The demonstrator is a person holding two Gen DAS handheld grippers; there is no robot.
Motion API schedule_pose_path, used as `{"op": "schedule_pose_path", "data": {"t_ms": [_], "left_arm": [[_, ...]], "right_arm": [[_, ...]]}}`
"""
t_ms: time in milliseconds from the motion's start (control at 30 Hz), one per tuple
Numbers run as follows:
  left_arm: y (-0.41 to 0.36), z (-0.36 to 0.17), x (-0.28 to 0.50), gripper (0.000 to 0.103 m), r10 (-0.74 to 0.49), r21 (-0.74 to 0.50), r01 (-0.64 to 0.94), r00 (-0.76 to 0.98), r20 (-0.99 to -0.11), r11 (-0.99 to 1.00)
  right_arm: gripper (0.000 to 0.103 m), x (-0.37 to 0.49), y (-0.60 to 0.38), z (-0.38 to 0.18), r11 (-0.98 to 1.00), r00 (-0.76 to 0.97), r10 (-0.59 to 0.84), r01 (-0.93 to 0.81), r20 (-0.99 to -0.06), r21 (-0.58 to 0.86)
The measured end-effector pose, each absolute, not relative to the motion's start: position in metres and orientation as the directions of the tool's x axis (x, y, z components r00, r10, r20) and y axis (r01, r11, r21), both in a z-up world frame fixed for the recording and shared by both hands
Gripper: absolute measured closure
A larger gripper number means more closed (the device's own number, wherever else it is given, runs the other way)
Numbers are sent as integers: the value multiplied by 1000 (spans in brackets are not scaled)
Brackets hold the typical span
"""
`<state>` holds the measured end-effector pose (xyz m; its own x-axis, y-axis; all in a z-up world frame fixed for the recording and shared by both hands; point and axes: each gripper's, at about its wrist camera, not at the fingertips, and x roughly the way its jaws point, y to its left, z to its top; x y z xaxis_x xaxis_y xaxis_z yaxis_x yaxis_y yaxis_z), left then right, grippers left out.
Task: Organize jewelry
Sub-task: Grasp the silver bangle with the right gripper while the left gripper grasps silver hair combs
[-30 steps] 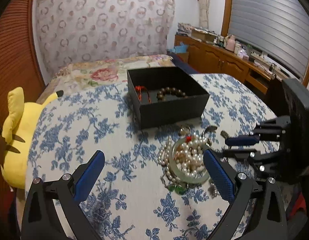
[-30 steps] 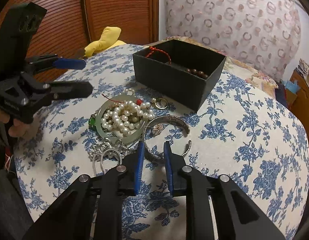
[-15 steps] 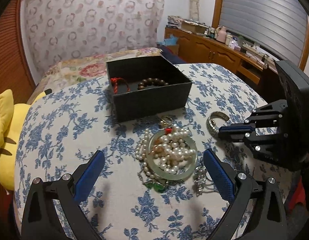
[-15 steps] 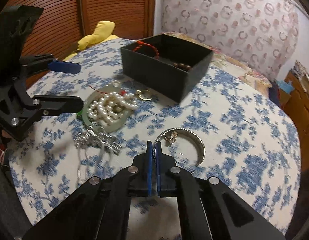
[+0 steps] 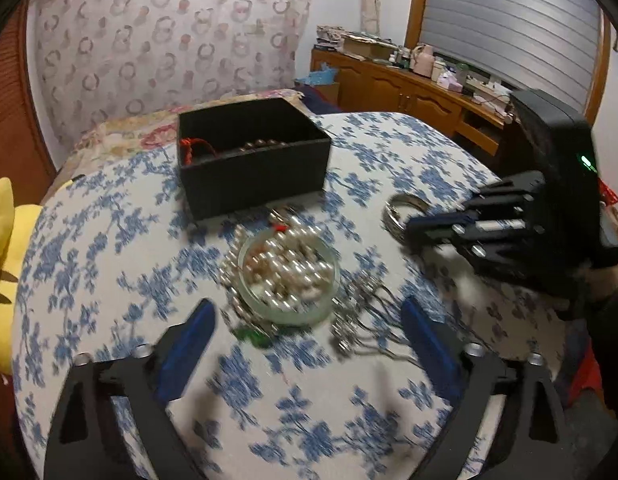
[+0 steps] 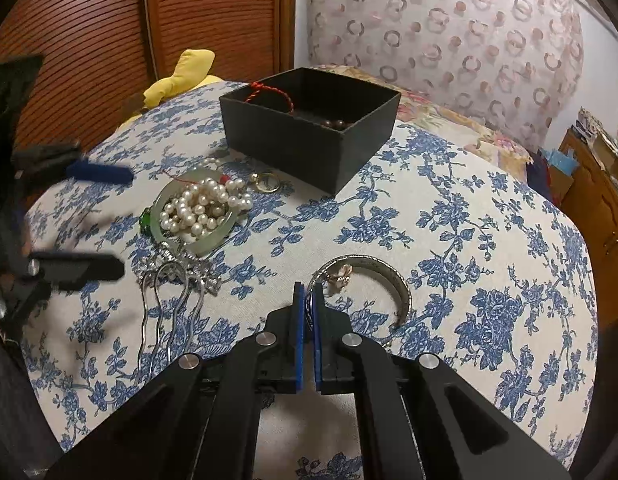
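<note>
Two tongs work over a bench (image 6: 489, 240) draped in a white cloth printed with blue flowers. The right tongs (image 6: 307, 294) are pinched together on the near-left end of an open silver cuff bracelet (image 6: 383, 276), which carries a small rose-gold charm at that end; whether the cuff is lifted or lies on the cloth cannot be told. In the left wrist view the same cuff (image 5: 401, 208) shows at the right tongs' tip (image 5: 409, 228), right of the pile.

The left tongs (image 5: 309, 320) stand wide apart with nothing between them, hovering just near of a pale green jade bangle (image 5: 289, 276) heaped with a white pearl strand (image 5: 285, 260). Seen from the right wrist, the bangle (image 6: 221, 236) and pearls (image 6: 201, 208) lie left of centre, with a small gold ring (image 6: 269, 182) just beyond them and a silver wavy hairpin (image 6: 169, 300) on their near side.

Farther back sits an open black rectangular box (image 6: 309, 148), holding a red cord bracelet (image 6: 277, 94) and dark brown wooden beads (image 6: 337, 123). A yellow plush toy (image 6: 181, 76) lies off the bench's far-left edge.
</note>
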<state>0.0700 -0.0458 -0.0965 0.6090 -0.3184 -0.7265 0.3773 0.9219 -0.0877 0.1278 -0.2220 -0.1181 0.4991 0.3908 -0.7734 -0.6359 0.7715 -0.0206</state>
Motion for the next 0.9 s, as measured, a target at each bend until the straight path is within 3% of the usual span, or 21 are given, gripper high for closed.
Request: {"op": "schedule_pose_path", "data": {"t_ms": [133,233,333,700,800,900], "left_arm": [[-50,-101,62,51,-333,-116,373,595,-731,921],[-56,-104,57,66,-352,-130,388,583,-732,912],[-62,-106,59,71,-370,-149,395,571,-733,906],[-67,-118,76,72,-387,-194,380,541,-747,904],[-66,-119,78,83,-390,-200,376,545,-742,905],[-64,-117,76,86,-412,-220,382,549,-727,898]], "right_arm": [[92,133,-222,-121,779,499,377,-626,-781,-24],[88,135,-224,-125,784,497,373,-621,-783,-21],[88,134,-224,-125,782,499,374,-623,-782,-23],[88,135,-228,-127,783,497,401,-622,-769,5],[88,135,-229,-127,783,497,401,-622,-769,6],[87,135,-229,-127,783,498,401,-622,-769,5]]}}
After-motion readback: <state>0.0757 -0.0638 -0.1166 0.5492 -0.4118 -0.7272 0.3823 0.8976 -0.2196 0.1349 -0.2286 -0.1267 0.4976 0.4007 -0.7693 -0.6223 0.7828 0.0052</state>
